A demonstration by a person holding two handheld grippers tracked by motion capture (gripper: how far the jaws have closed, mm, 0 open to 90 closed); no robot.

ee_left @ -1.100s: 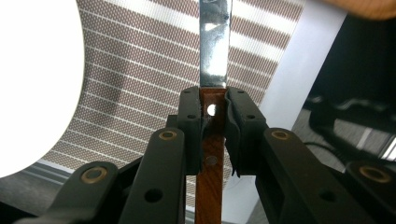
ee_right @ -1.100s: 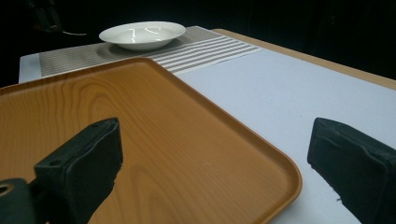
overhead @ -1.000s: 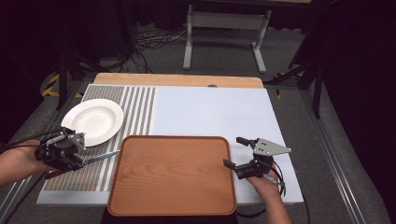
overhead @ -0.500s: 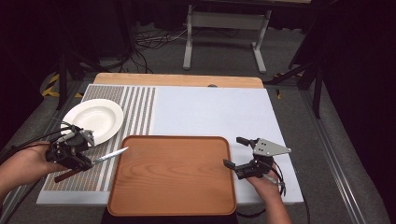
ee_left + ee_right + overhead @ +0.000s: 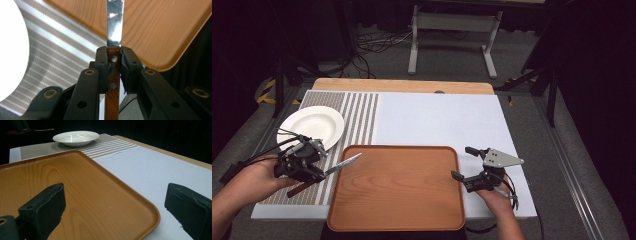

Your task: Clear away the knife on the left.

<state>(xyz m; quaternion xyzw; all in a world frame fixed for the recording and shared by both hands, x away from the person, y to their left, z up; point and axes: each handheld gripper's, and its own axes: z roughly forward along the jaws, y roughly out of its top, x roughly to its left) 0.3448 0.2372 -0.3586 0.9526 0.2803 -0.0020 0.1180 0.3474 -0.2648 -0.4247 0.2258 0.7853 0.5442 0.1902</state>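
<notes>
Left hand-held gripper (image 5: 314,172) pinches a knife (image 5: 326,173) by its brown wooden handle with two metal rivets; the shiny steel blade reaches over the left rim of the wooden tray (image 5: 397,220), near a white plate (image 5: 312,126) on the striped mat (image 5: 362,112). Right hand-held gripper (image 5: 463,163) stands spread and empty beside the tray's right edge on the worktop (image 5: 437,120)

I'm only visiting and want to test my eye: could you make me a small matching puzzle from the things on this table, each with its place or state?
Things:
1. knife
2. plate
3. tray
4. right gripper

Places or states:
A. on the striped mat
B. open, holding nothing
C. clamped by its wooden handle in the left gripper
D. lying bare at the table's near edge

Pairs: 1-C, 2-A, 3-D, 4-B
</notes>
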